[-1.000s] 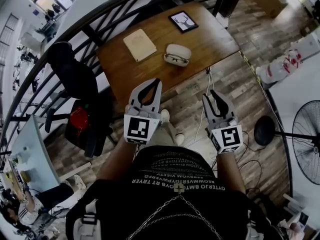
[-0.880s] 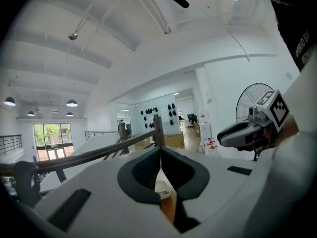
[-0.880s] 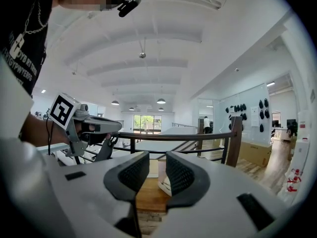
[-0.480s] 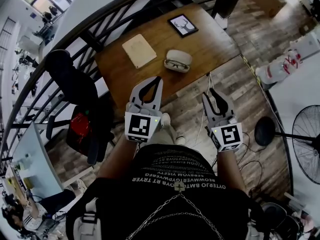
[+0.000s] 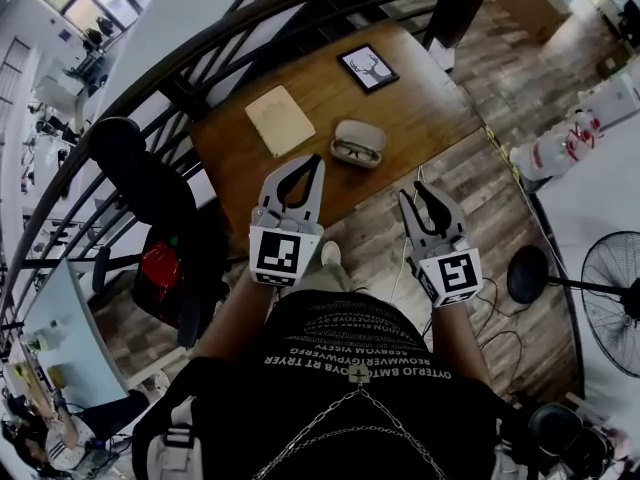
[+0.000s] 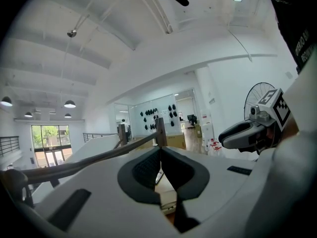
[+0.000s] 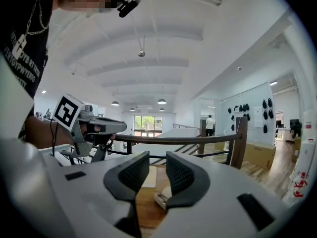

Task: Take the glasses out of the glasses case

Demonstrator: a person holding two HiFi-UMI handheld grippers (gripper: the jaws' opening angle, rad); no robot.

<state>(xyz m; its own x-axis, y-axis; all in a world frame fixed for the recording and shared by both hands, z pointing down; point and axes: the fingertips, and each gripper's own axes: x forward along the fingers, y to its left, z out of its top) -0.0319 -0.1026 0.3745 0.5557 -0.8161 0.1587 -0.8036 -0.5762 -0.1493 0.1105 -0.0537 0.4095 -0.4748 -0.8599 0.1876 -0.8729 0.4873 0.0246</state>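
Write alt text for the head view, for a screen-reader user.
Seen from above, a person holds a left tool and a right tool in the air, short of an open glasses case with glasses inside, on a wooden table. A beige pad and a framed deer picture also lie on the table.

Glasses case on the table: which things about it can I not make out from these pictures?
- Head view: the glasses case lies open, but it is too small to show how the glasses sit inside.
- Left gripper view: the shut tongs of the left gripper block nearly everything ahead; no case can be told.
- Right gripper view: the open tongs of the right gripper hide all but one end of the case.
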